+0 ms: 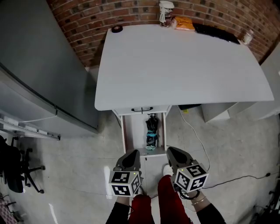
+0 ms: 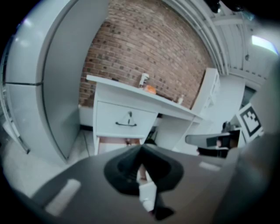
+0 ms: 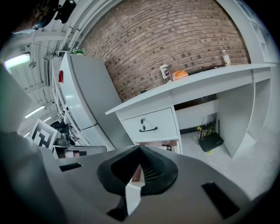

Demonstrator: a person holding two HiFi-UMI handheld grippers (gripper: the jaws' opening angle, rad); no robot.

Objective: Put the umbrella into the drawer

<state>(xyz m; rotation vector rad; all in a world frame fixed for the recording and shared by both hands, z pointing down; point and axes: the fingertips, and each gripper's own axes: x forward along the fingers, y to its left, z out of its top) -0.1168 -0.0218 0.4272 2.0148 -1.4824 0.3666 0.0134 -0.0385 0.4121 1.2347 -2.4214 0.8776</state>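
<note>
The left claw (image 1: 133, 154) is pressed together with nothing in it; its own view shows the two tips meeting in a point (image 2: 141, 148). The right claw (image 1: 173, 151) looks the same, tips together and empty (image 3: 140, 148). Both hang side by side above the person's red trouser legs (image 1: 157, 203), just short of the front of the open lower drawer (image 1: 124, 133).

The umbrella (image 1: 152, 131), black with a teal patch, lies lengthwise inside that drawer, apart from both claws. Above it is a shut drawer with a dark handle (image 1: 142, 109), under the white desk (image 1: 175, 70); a white container (image 1: 166, 12) and an orange packet (image 1: 183, 22) stand at the desk's far edge against the brick wall.

I judge the placing done and only the closing, if wanted, left. The risk lies there; if part of the umbrella stands higher than the drawer's walls, it could catch under the shut drawer and jam. A pressed-together claw pushing on the smooth front could also skid off; the white shoe (image 1: 167, 169) stands close to the front.

How flat the umbrella lies cannot be told from above. Both gripper views hide most of the open drawer behind the claws' own bodies; only a reddish strip of it shows.
</note>
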